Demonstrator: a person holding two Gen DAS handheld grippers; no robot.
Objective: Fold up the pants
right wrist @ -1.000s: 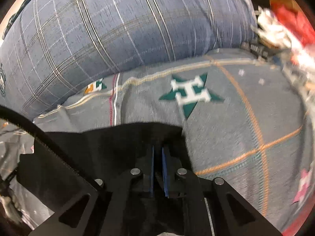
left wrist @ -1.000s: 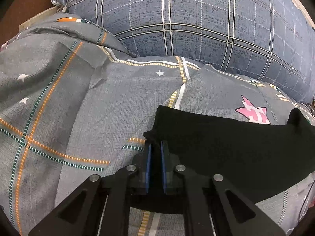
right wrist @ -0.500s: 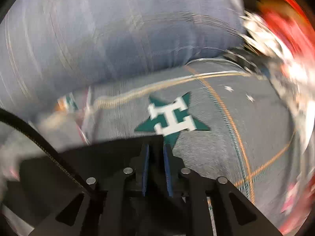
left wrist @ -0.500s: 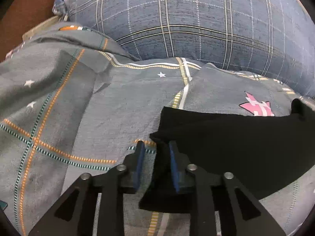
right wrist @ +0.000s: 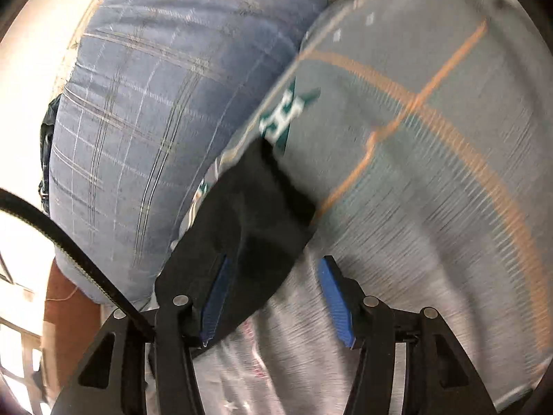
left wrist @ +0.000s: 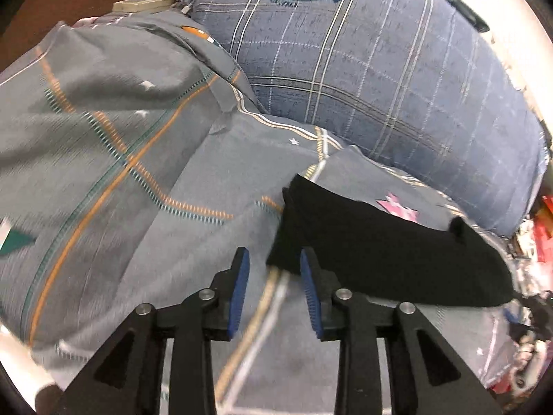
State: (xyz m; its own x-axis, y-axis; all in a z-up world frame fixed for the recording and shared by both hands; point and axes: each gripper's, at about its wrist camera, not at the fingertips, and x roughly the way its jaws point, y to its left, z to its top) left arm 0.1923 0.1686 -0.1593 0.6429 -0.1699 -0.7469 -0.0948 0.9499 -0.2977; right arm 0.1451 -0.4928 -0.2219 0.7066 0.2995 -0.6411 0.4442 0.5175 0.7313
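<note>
Basically you're over a bed: grey patterned bedsheet [left wrist: 145,159] fills the near and left of the left wrist view, big blue plaid pillow [left wrist: 397,79] lies along the far side. Black pants [left wrist: 373,256] lie flat on the sheet, near the pillow, right of centre in that view, looking already folded into a compact band. Your left gripper [left wrist: 273,273] is spread wide and empty, the pants' near-left corner just ahead of and between its tips, not clamped. Your right gripper [right wrist: 273,287] is also spread wide; the pants [right wrist: 249,228] drape over its left finger in a blurred view, and nothing is pinched. Fabric looks soft, light and limp, so it will sag and slide off one finger; judging by that, take it at corners or along a folded edge, pinching all layers together. Thin dark layers are hard to separate by eye, so close low against the sheet.
</note>
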